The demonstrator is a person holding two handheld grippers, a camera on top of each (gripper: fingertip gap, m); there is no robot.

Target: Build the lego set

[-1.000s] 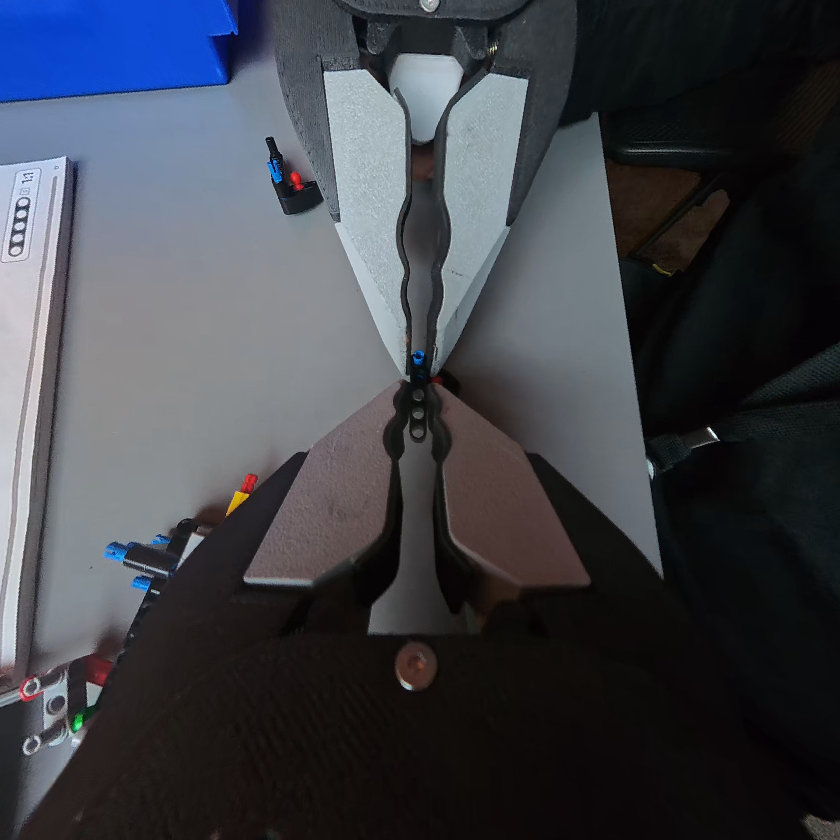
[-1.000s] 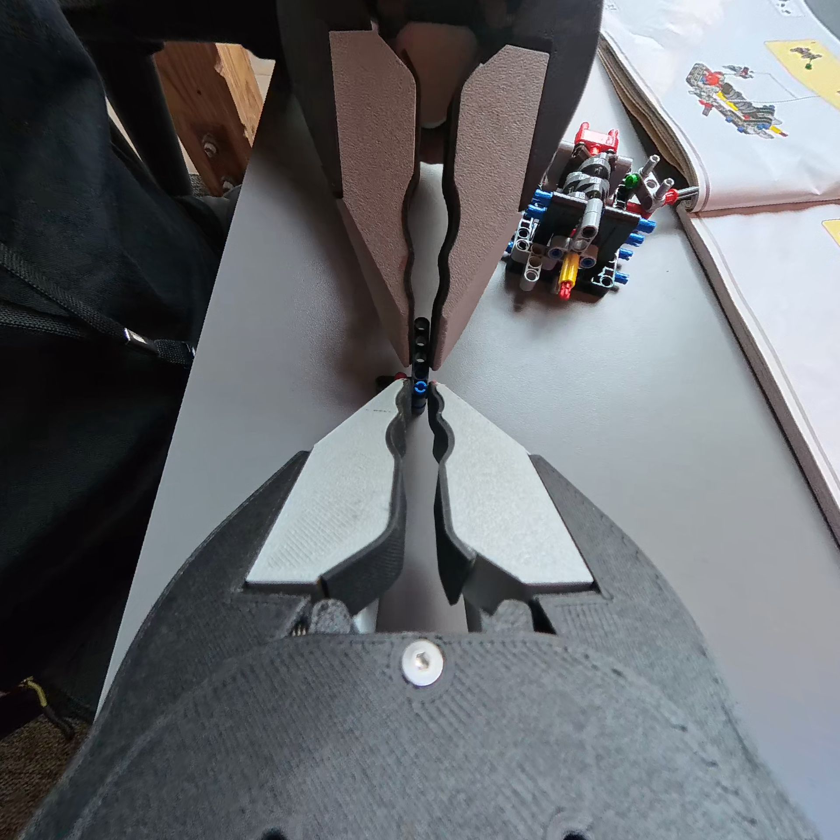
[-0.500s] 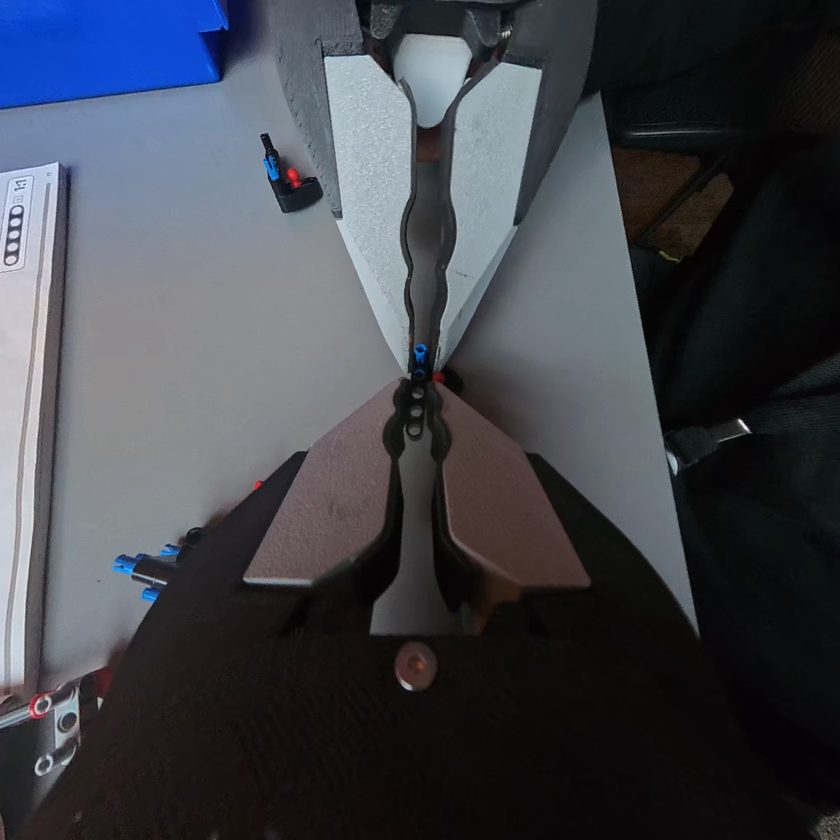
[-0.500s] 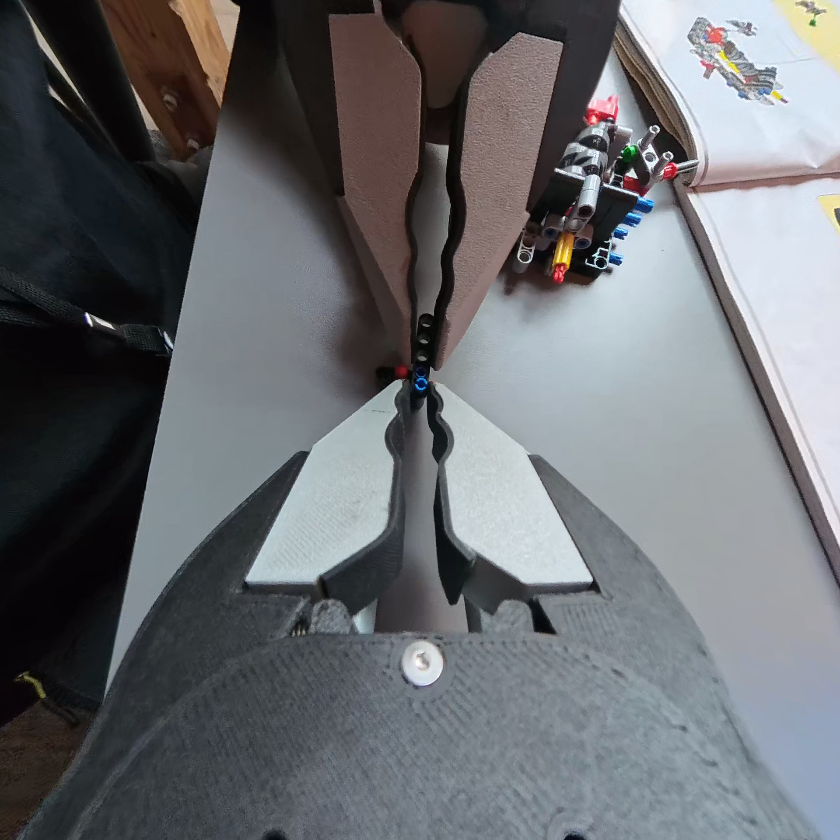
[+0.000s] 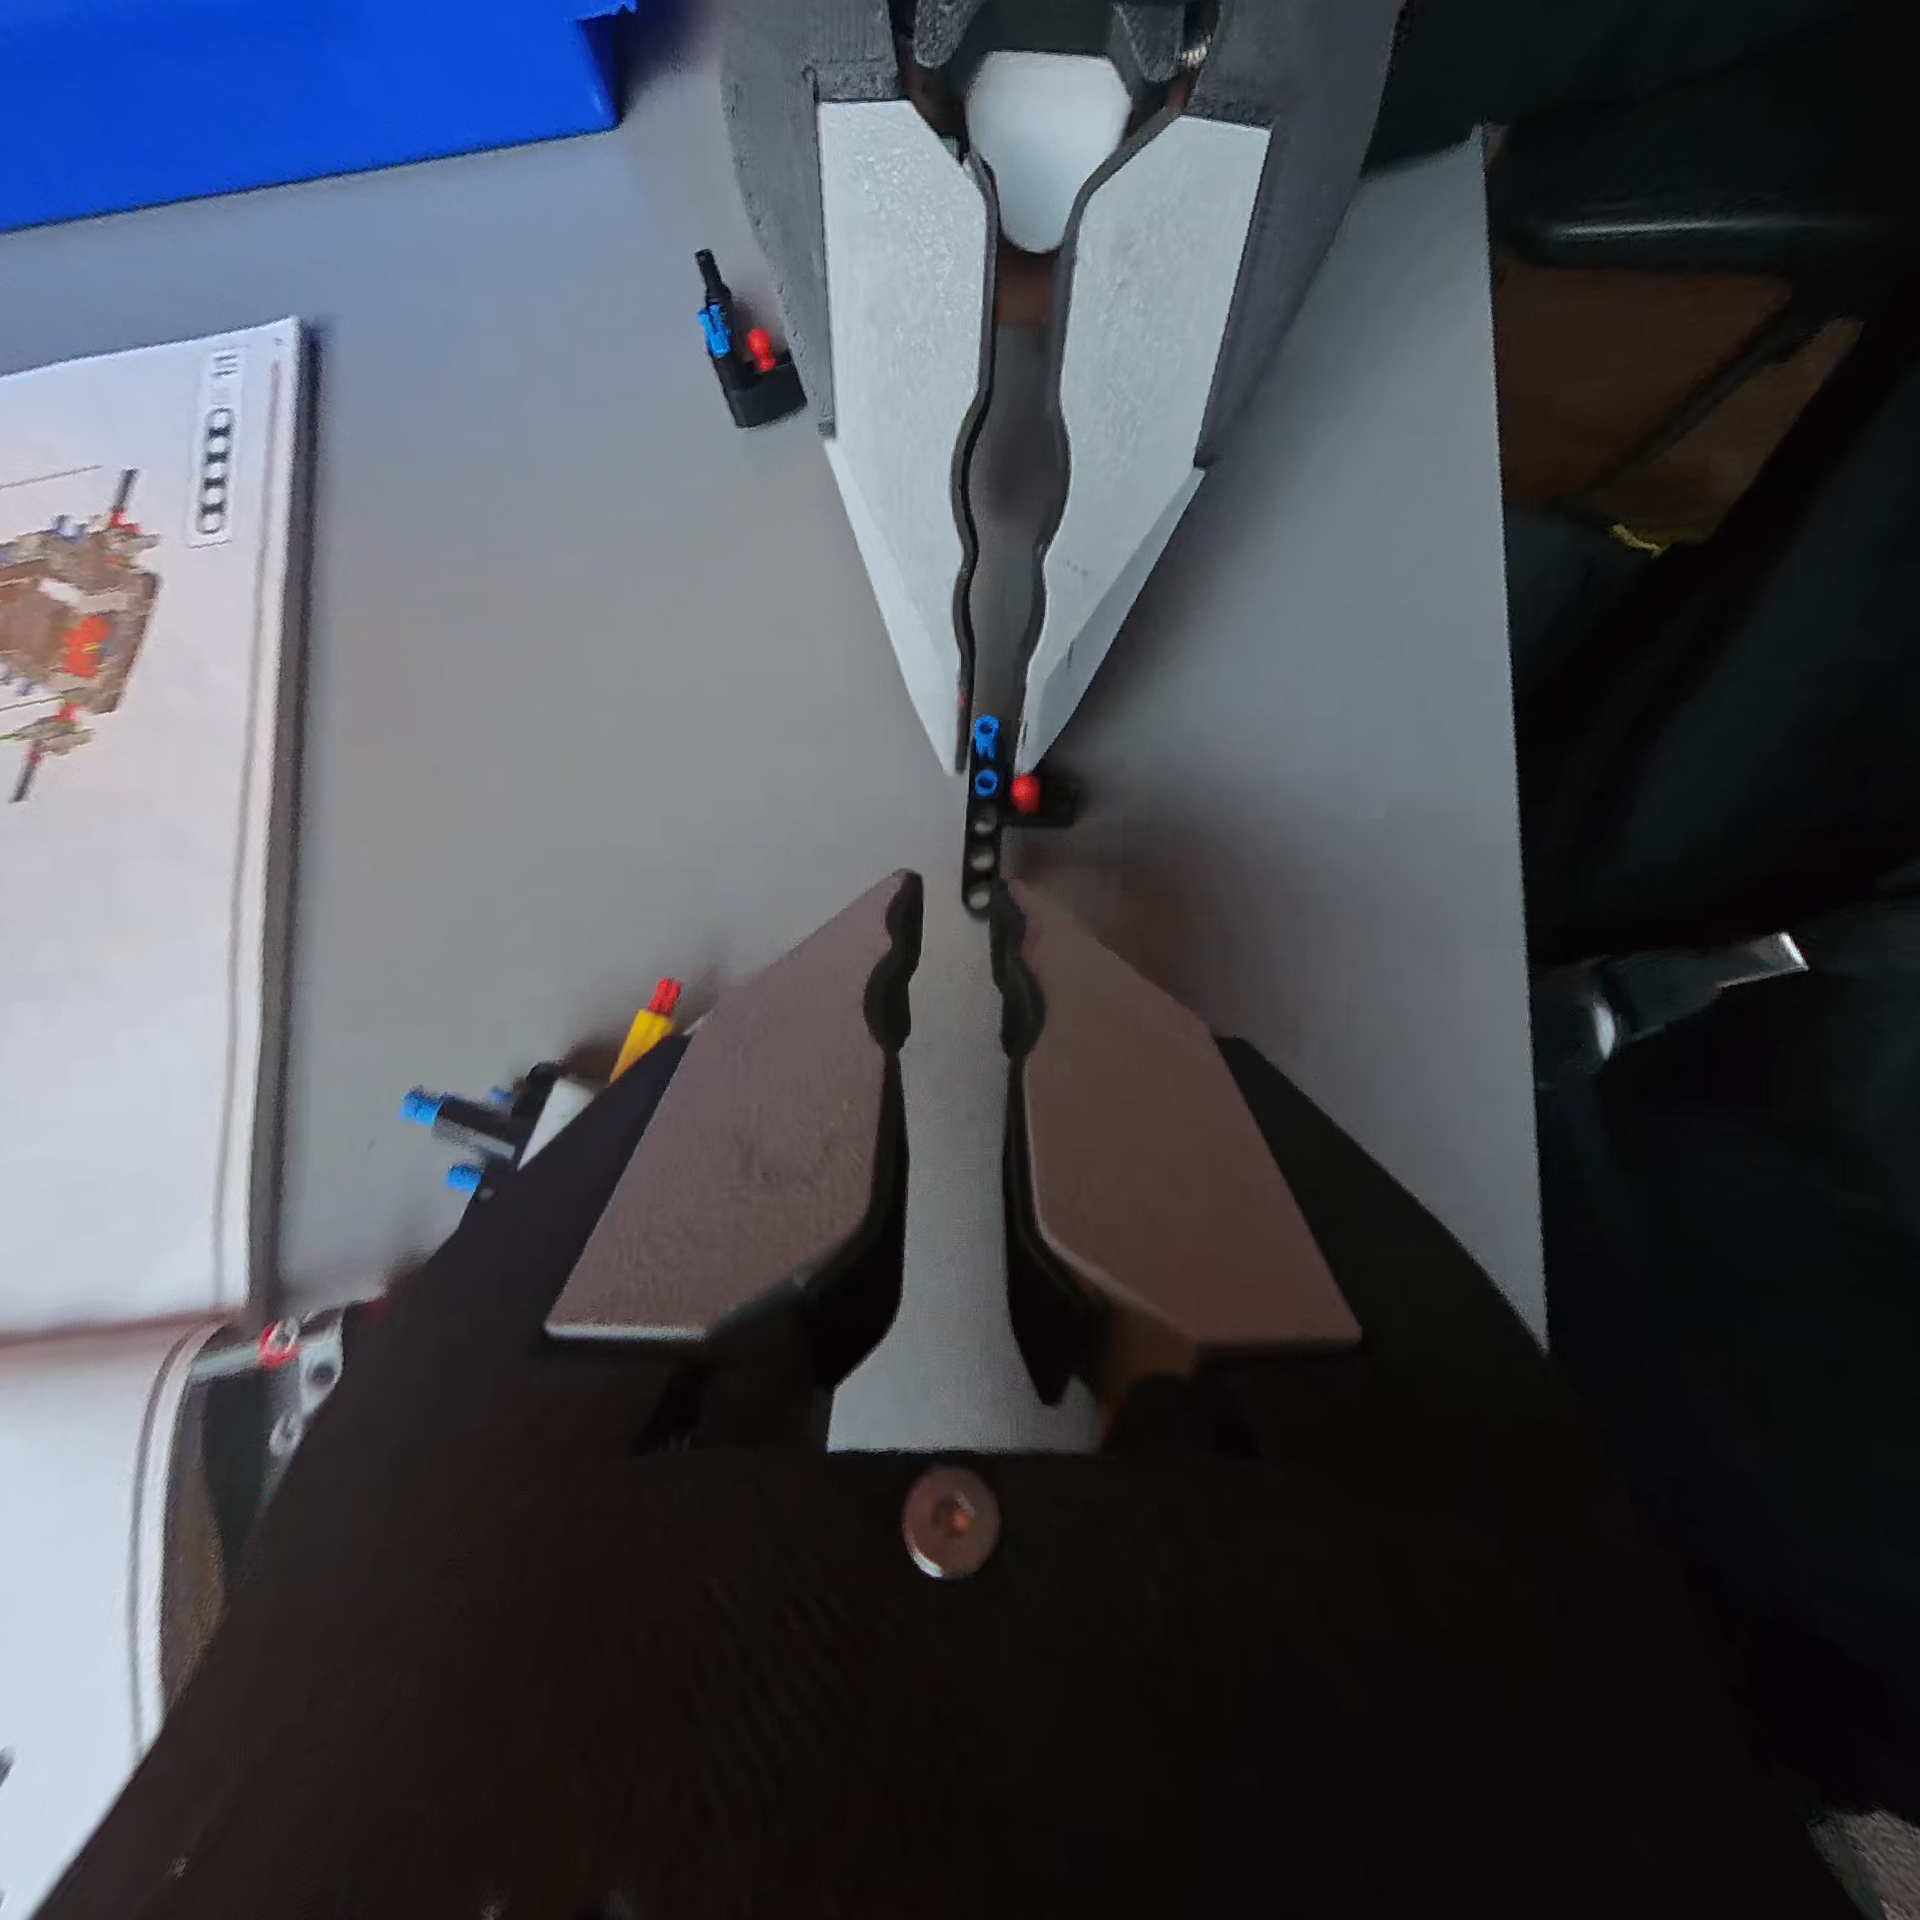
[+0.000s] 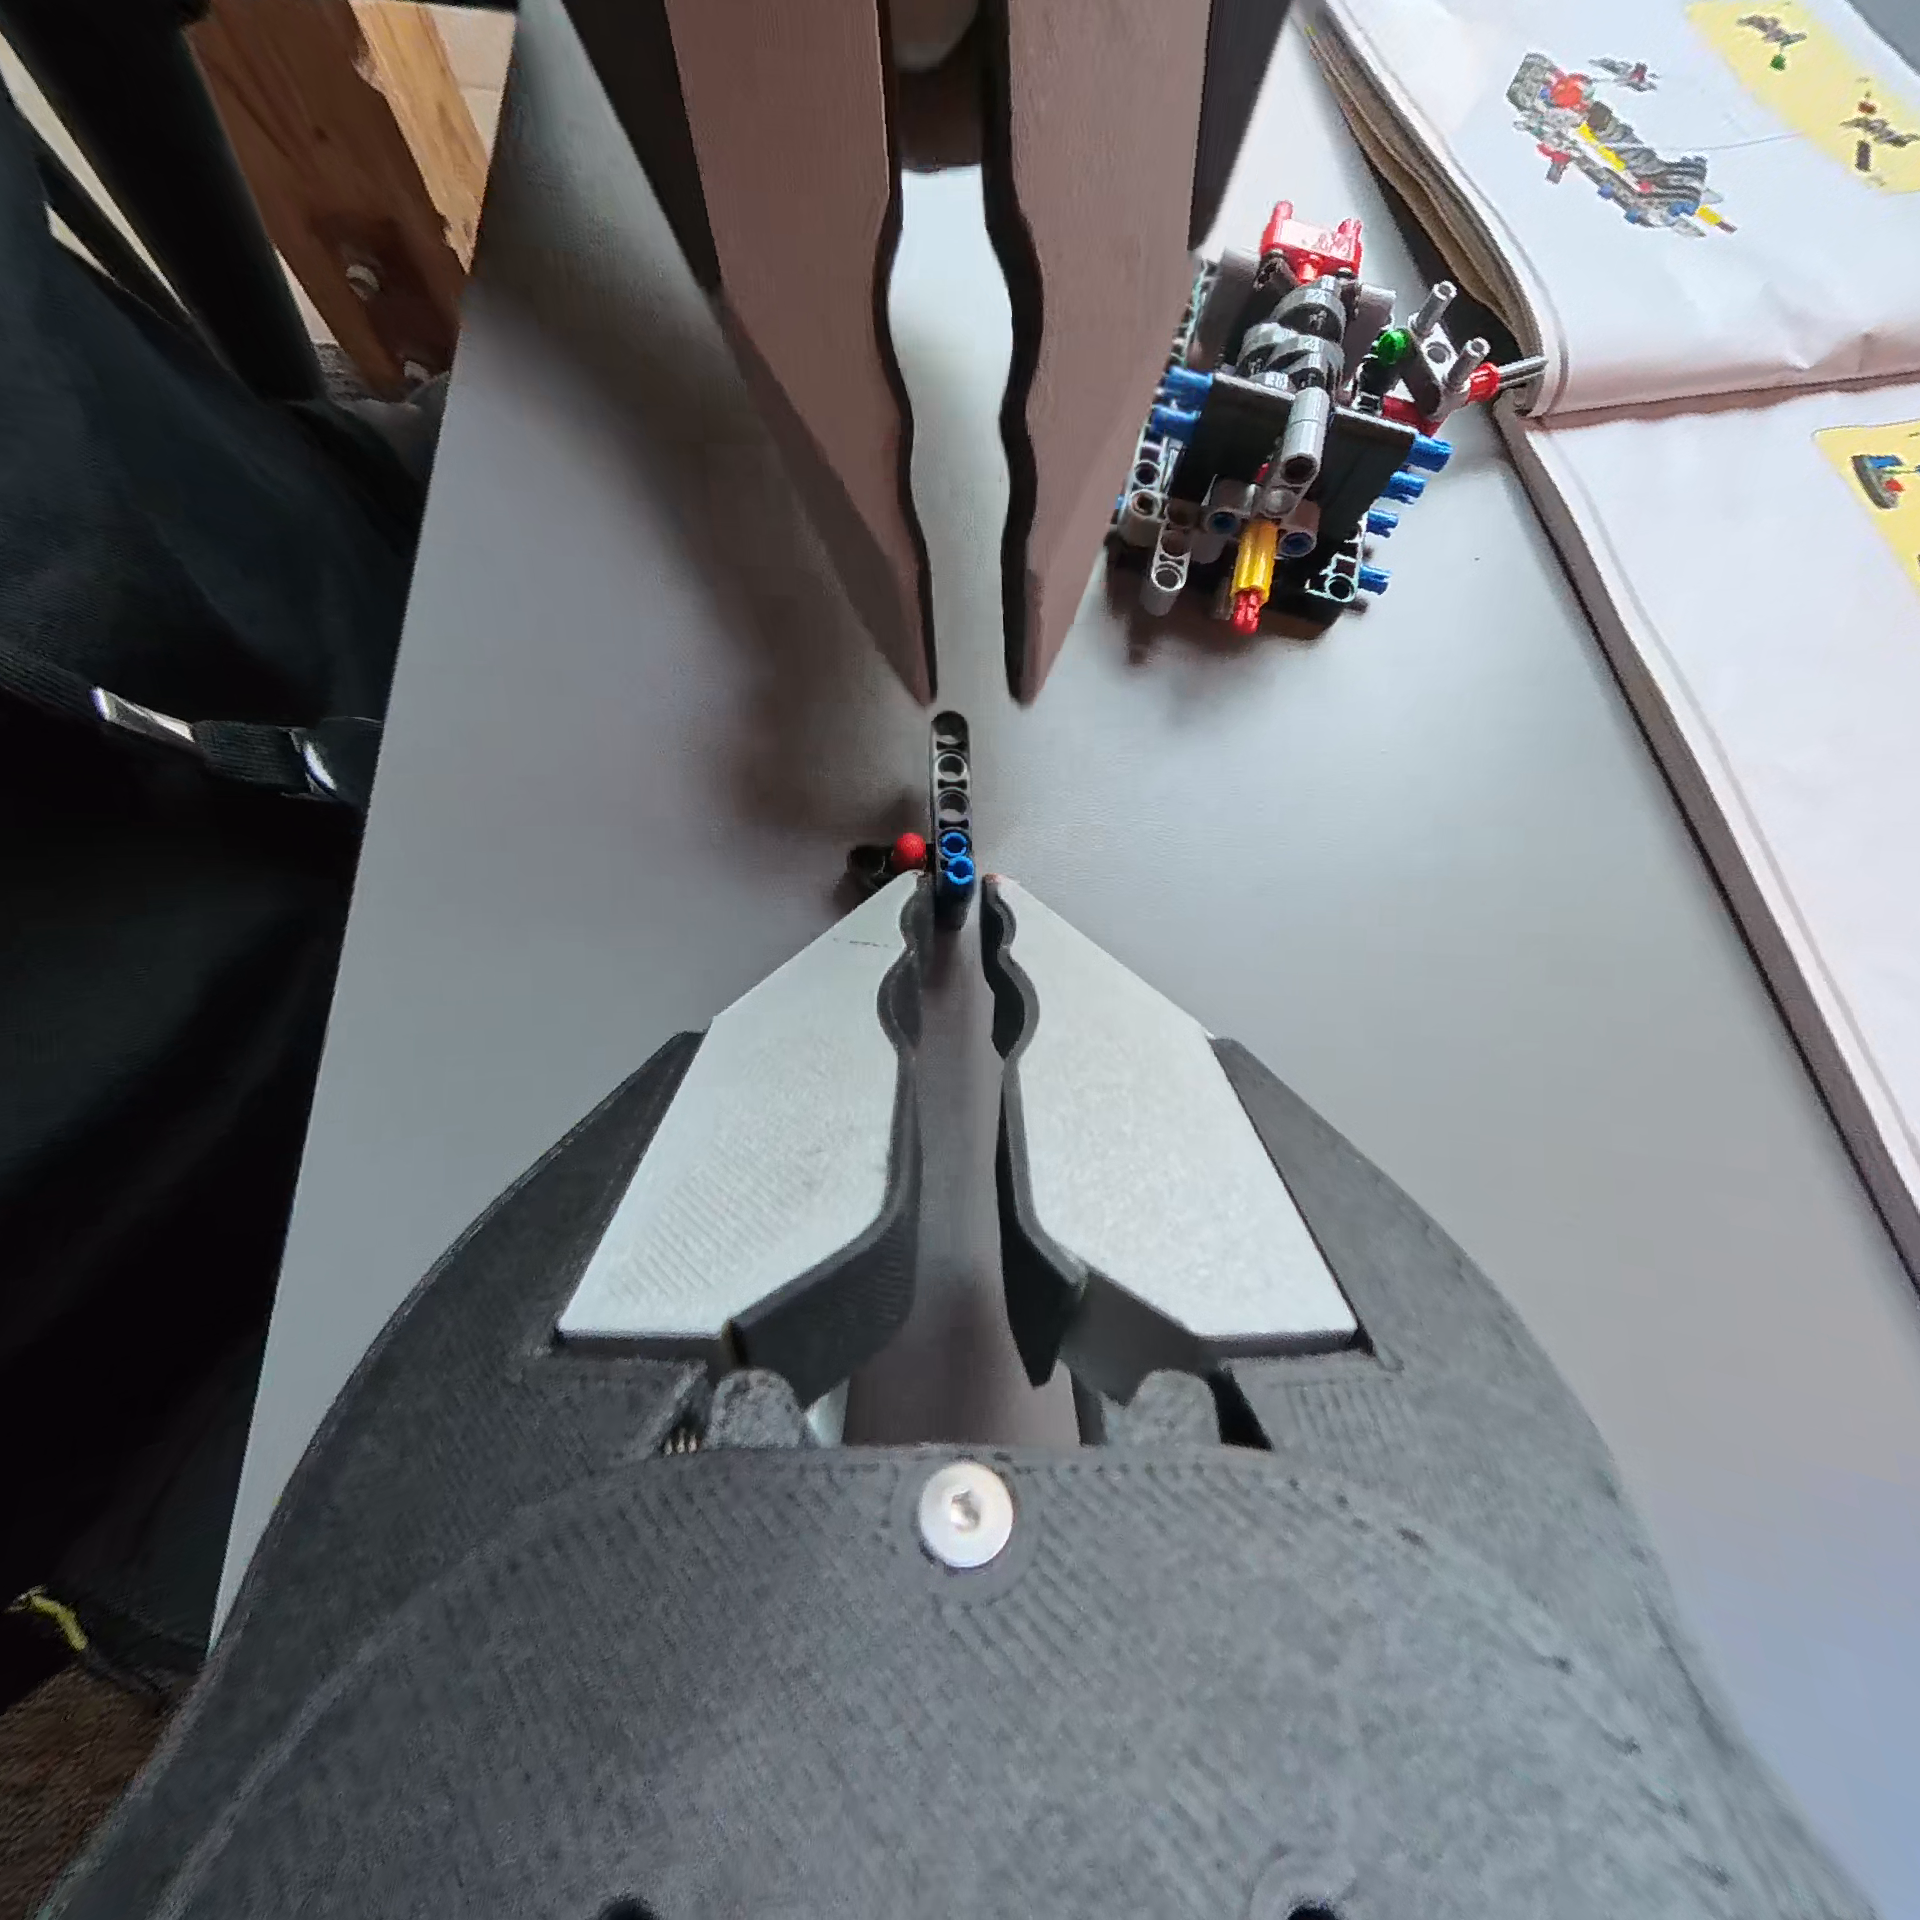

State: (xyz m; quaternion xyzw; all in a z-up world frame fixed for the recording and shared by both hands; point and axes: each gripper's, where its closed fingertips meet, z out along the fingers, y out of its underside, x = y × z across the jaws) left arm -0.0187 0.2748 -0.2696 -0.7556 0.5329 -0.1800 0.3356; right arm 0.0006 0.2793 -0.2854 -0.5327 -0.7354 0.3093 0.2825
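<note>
A thin black beam (image 5: 980, 847) with holes has two blue pins (image 5: 985, 758) at one end. My right gripper (image 6: 954, 885), with grey fingers, is shut on that blue-pin end (image 6: 954, 862) and holds the beam just above the grey table (image 6: 1351, 935). It shows at the top of the left wrist view (image 5: 990, 756). My left gripper (image 5: 956, 891), with brown fingers, is open, and its tips stand just short of the beam's free end. In the right wrist view the left gripper (image 6: 975, 691) is apart from the beam (image 6: 951, 764).
A small black piece with a red pin (image 5: 1039, 798) lies under the beam. Another black piece with blue and red pins (image 5: 750, 358) lies farther off. The partial build (image 6: 1288, 436) stands by the open instruction booklet (image 6: 1714, 260). A blue box (image 5: 291, 94) is behind. The table edge (image 5: 1507, 831) is close. The grippers are tip to tip, or close to it.
My left gripper has opened, let go of the black beam and drawn back a little. The beam now hangs from the right gripper alone.
</note>
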